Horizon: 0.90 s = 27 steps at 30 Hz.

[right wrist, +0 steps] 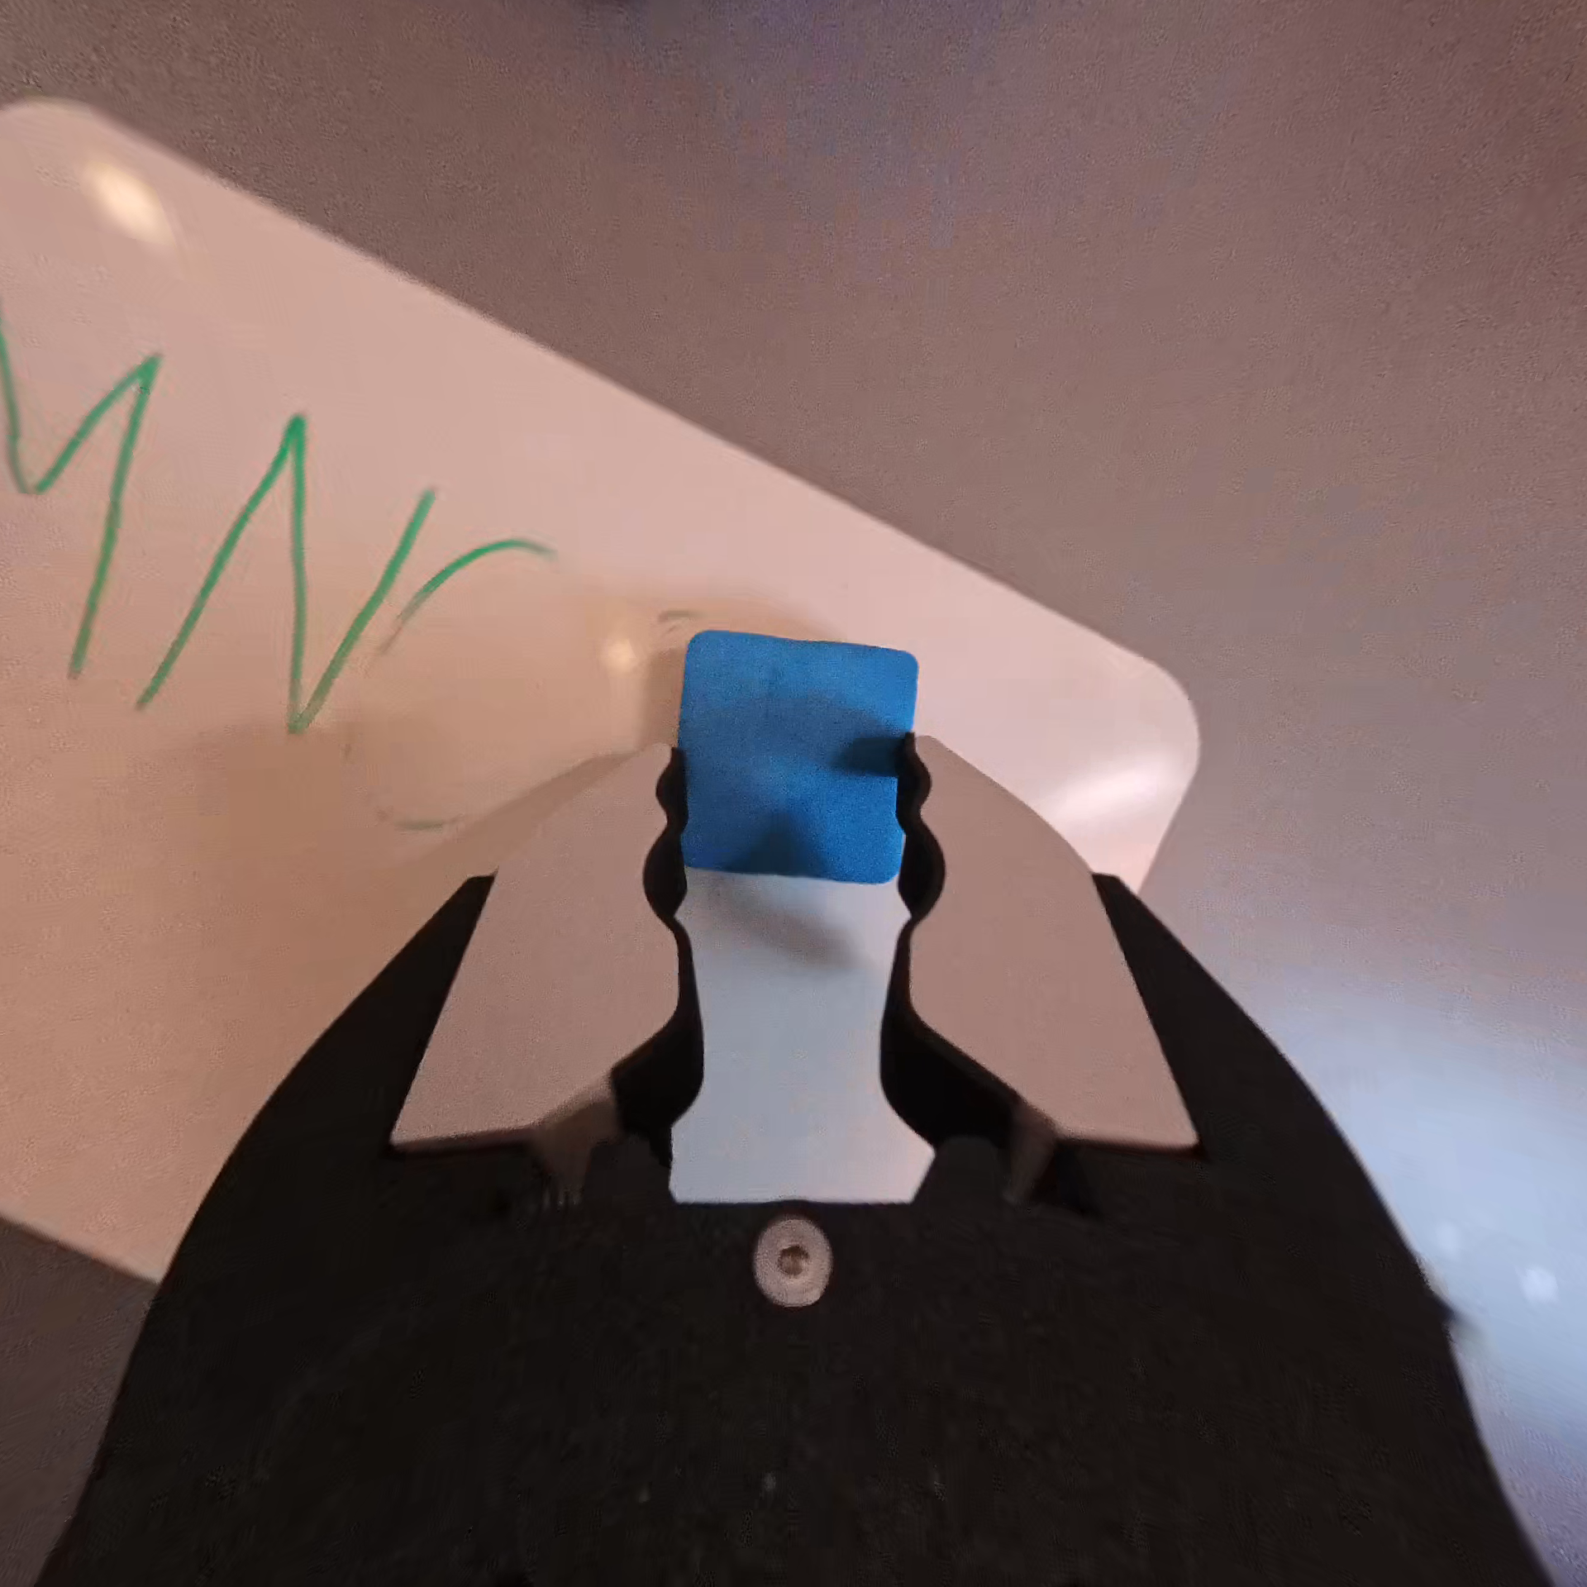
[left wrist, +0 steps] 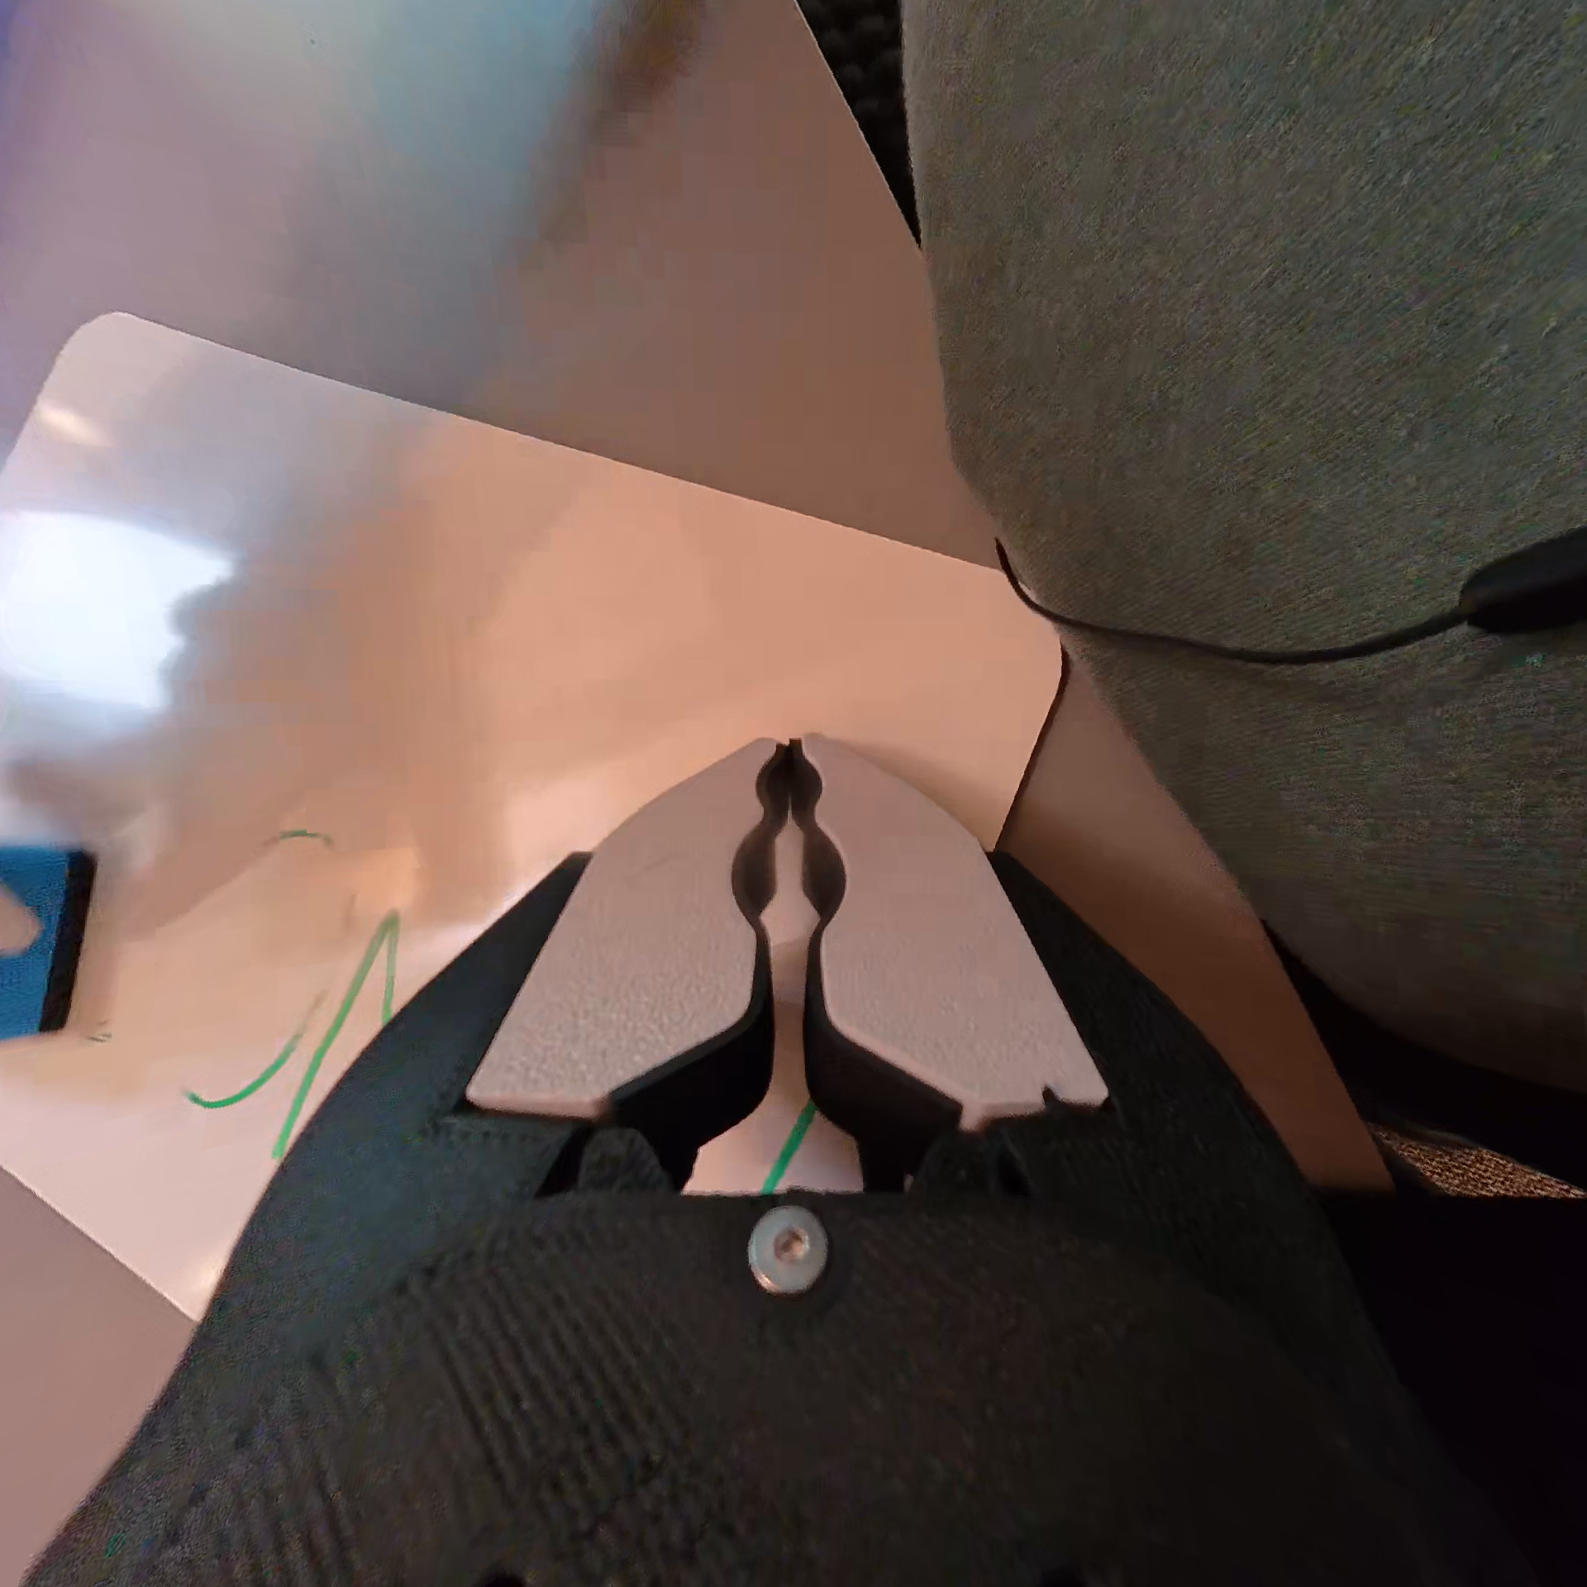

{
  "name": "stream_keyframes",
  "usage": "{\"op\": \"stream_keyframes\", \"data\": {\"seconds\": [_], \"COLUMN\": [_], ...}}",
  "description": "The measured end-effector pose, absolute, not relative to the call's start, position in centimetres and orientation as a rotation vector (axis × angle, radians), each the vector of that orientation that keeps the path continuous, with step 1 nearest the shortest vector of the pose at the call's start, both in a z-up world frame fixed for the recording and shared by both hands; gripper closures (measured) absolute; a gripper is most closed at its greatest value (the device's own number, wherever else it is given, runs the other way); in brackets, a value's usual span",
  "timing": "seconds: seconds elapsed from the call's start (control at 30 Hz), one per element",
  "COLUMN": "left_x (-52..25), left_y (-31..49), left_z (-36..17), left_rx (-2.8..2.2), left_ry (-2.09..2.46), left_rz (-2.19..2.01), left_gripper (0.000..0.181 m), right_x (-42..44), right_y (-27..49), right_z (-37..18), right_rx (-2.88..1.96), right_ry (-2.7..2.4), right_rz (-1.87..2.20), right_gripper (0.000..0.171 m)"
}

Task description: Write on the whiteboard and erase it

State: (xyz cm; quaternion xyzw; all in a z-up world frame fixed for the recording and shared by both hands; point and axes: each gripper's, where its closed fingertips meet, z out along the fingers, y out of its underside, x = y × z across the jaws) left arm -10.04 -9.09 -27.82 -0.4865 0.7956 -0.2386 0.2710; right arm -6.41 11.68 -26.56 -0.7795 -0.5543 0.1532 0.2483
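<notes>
The right gripper [right wrist: 788,756] had its jaws clamped on a small square blue foam eraser [right wrist: 794,756], which sat pressed against the glossy white rounded-corner whiteboard [right wrist: 1030,704] near its right end. A zigzag of green marker scribble [right wrist: 292,550] ran across the board to the left of the eraser, its nearest strokes looking smeared and faint, though blur made that hard to confirm. The left gripper [left wrist: 790,751] had its 2 jaws together on nothing and hovered over the board's near corner, beside grey fabric [left wrist: 1288,343] with a black cable [left wrist: 1245,648]. My worry was that the unpinned board might slide under a hard wipe, or the eraser might twist out of the shallow grip, leaving the green lines behind.
</notes>
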Motion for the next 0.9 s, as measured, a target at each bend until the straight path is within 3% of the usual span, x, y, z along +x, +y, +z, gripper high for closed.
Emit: {"op": "stream_keyframes", "data": {"seconds": [0.07,0.2,0.3,0.4,0.47,0.57,0.73,0.83,0.9], "left_x": [-10.0,-10.0,-10.0,-9.8,-9.8,-9.9,-9.8,-9.7,-9.9], "left_y": [-9.2,-9.1,-9.1,-9.2,-9.1,-9.0,-9.2,-9.2,-9.2], "left_z": [-27.8,-27.8,-27.8,-27.8,-27.8,-27.8,-27.8,-27.9,-27.9], "left_rx": [-1.314,-1.317,-1.314,-1.31,-1.306,-1.304,-1.298,-1.3,-1.298], "left_ry": [2.143,2.14,2.144,2.145,2.144,2.144,2.148,2.147,2.149], "left_rz": [-0.662,-0.659,-0.656,-0.653,-0.649,-0.631,-0.633,-0.635,-0.624], "left_gripper": [0.181,0.181,0.181,0.181,0.181,0.181,0.181,0.181,0.181], "right_x": [-9.6,-10.9,-6.9,-8.8,-11.9,-9.7,-7.5,-14.0,-13.2], "right_y": [11.2,2.0,5.6,10.5,6.6,0.5,8.8,3.3,-0.3], "right_z": [-26.6,-26.6,-26.6,-26.6,-26.6,-26.6,-26.6,-26.6,-26.6], "right_rx": [-2.056,-1.897,-2.037,-2.076,-1.941,-1.848,-2.052,-1.85,-1.784], "right_ry": [-1.558,-1.887,-1.785,-1.633,-1.791,-1.976,-1.678,-1.85,-2.02], "right_rz": [0.467,0.539,0.411,0.411,0.501,0.526,0.426,0.576,0.532], "right_gripper": [0.123,0.123,0.123,0.123,0.124,0.124,0.124,0.123,0.123]}}
